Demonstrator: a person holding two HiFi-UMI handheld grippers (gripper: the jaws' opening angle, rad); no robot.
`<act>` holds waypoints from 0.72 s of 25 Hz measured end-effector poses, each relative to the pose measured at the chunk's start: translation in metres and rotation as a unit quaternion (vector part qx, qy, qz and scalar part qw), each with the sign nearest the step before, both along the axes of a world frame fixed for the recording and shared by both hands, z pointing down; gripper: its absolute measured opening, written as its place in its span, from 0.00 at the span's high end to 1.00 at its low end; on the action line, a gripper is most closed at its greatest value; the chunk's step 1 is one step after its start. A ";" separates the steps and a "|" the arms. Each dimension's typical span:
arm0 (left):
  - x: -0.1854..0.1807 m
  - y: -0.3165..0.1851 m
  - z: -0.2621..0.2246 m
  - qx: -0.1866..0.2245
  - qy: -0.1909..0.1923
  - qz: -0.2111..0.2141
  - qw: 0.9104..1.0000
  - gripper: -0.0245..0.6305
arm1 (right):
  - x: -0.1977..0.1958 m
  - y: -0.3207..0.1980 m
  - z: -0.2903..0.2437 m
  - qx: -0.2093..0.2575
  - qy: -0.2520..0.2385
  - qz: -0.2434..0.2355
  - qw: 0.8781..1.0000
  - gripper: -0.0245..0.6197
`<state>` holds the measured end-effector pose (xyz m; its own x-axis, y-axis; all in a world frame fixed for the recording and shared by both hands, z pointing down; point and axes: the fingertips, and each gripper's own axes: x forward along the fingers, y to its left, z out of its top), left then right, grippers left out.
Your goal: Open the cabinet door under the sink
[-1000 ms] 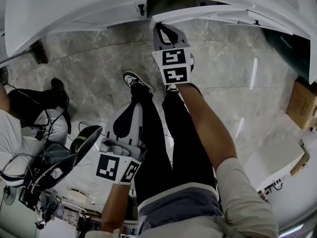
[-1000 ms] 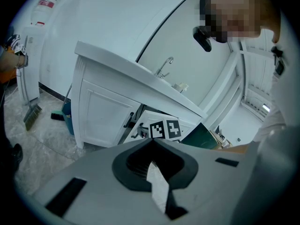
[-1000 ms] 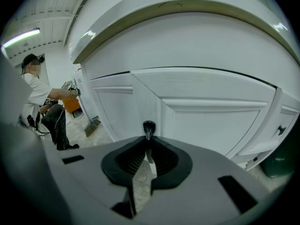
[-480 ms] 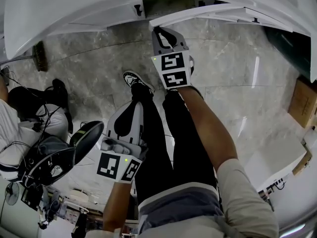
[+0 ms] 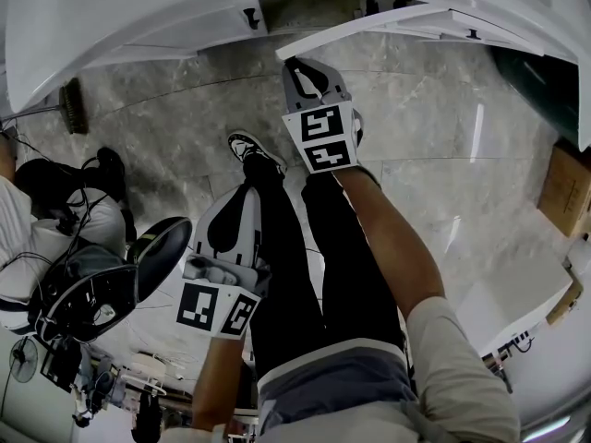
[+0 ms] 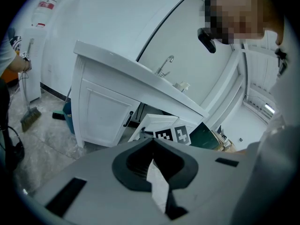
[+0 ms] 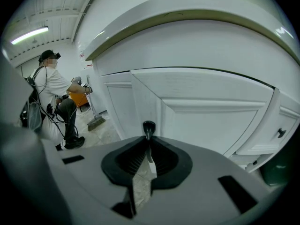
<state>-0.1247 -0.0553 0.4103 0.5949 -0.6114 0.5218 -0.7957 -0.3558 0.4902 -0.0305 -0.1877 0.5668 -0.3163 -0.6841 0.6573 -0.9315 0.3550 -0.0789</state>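
Observation:
The white sink cabinet (image 5: 138, 17) runs along the top of the head view. Its right-hand door (image 5: 369, 18) stands swung partly out, with a dark gap behind it. My right gripper (image 5: 297, 63) is at the free edge of that door. In the right gripper view the right gripper (image 7: 148, 138) is shut on the door's black handle (image 7: 148, 127), with the white door panel (image 7: 211, 121) just beyond. My left gripper (image 5: 247, 197) hangs low by the person's leg, shut on nothing. The left gripper view shows the left gripper (image 6: 152, 148), the open door (image 6: 149, 124) and the left door's handle (image 6: 128, 118).
A person (image 5: 46, 238) sits at the left among cables and gear. A broom (image 5: 72, 104) leans by the cabinet's left end. A dark green bin (image 5: 545, 81) and a cardboard box (image 5: 563, 192) stand at the right. The floor is grey marble tile (image 5: 443, 155).
The right-hand door has swung out a little further, pulled by my right gripper on its handle. The left gripper has barely shifted.

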 end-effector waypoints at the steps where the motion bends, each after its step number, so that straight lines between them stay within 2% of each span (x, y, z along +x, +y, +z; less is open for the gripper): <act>1: 0.000 0.000 0.000 0.000 0.000 0.000 1.000 0.96 | 0.000 0.001 0.000 0.000 0.000 -0.002 1.000 0.89; 18: 0.007 0.006 0.007 -0.010 -0.002 0.010 1.000 0.96 | 0.011 0.026 0.007 0.000 0.015 -0.035 0.999 0.89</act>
